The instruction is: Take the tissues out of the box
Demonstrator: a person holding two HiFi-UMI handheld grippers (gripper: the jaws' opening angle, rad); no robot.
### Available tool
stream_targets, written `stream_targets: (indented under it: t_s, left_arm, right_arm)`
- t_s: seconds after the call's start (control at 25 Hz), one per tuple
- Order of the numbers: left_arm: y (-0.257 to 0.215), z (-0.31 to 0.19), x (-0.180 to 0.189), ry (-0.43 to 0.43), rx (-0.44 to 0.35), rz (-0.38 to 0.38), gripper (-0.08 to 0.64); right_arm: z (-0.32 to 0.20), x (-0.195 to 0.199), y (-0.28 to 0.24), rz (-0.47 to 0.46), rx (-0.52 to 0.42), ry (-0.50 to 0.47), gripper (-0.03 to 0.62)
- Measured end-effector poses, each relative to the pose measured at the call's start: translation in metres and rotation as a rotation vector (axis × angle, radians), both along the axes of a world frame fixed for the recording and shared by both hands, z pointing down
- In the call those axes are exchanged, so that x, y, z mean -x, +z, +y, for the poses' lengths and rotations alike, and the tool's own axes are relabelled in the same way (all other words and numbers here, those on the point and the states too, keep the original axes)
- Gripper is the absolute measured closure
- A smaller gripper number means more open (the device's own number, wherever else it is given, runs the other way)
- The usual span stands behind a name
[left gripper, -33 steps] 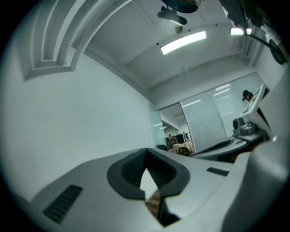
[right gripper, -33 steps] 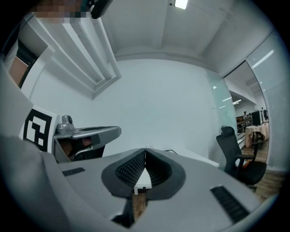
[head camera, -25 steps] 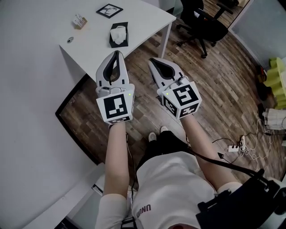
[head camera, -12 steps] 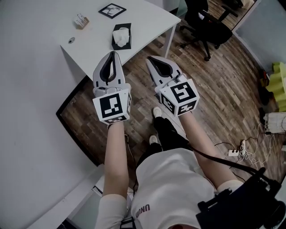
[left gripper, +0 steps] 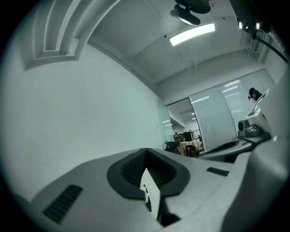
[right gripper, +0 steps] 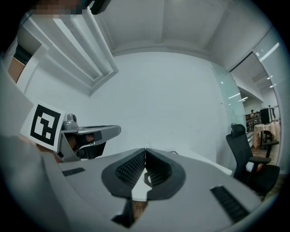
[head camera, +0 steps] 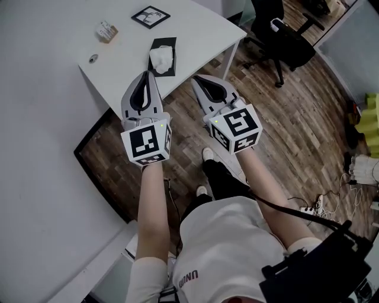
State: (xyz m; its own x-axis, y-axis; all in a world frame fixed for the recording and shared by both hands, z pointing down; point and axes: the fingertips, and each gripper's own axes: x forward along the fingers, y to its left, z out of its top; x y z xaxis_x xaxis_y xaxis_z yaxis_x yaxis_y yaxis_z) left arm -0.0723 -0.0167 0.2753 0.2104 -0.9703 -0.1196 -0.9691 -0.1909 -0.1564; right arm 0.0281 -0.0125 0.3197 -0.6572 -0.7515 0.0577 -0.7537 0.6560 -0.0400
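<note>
Looks like the approach – left claw (head camera: 149, 73) and right claw (head camera: 196, 79) both pressed together, empty, just short of the tissue box (head camera: 170, 42) near the worktop (head camera: 124, 53) edge – next, one needs to spread and pinch the tissue (head camera: 160, 59) poking out

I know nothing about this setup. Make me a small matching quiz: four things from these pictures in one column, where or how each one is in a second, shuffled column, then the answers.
Things:
1. tissue box
2. framed picture
3. office chair
4. right gripper

Place or state:
a. on the wooden floor, beside the table
b. jaws together, nothing between them
c. near the table edge closest to the person, white tissue poking out
d. on the table, farthest from the person

Pairs: 1-c, 2-d, 3-a, 4-b
</note>
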Motion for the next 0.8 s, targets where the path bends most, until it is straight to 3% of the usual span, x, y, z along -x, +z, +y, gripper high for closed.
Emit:
stream_targets:
  t_s: [0.8]
  left_arm:
    - [-0.003, -0.095, 0.016, -0.13, -0.01, 0.014, 0.548]
  right_arm:
    - [-0.111, 0.014, 0.009, 0.041, 0.012, -0.141, 0.574]
